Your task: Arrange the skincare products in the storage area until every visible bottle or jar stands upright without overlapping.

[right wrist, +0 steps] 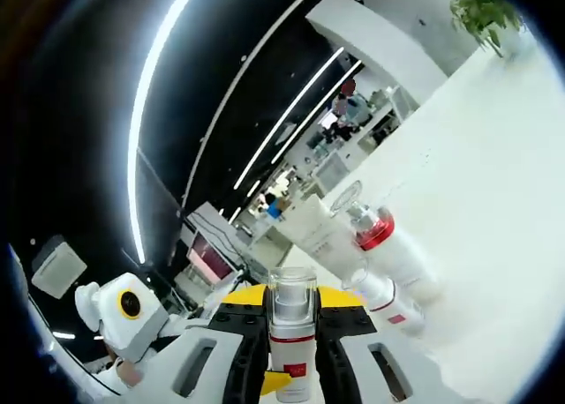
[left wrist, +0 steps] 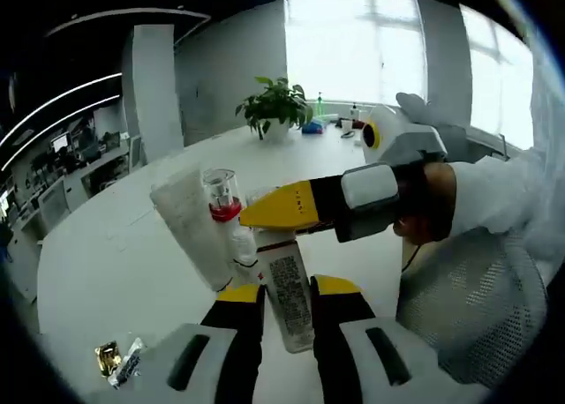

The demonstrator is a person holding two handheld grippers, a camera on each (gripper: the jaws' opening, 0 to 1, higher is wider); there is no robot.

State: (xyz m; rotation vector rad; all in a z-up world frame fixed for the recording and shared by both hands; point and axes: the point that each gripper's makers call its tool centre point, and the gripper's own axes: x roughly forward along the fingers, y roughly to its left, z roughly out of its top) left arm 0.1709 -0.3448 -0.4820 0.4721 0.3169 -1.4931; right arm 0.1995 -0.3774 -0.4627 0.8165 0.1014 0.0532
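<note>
Tool work first: the left tool (left wrist: 287,303) has its jaws closed on a white labelled bottle (left wrist: 290,294) above the white desk (left wrist: 106,254). The right tool (right wrist: 292,333) pinches a clear-capped pump bottle (right wrist: 292,320) and reaches in beside a red-collared bottle (left wrist: 224,201) and a white tube (left wrist: 190,223). Best to lower each bottle base-first onto bare desk, just beside the standing group, and loosen only once it sits flat.

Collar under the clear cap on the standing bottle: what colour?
Red. The bottle has a red collar below its clear cap; clearest in the right gripper view.
</note>
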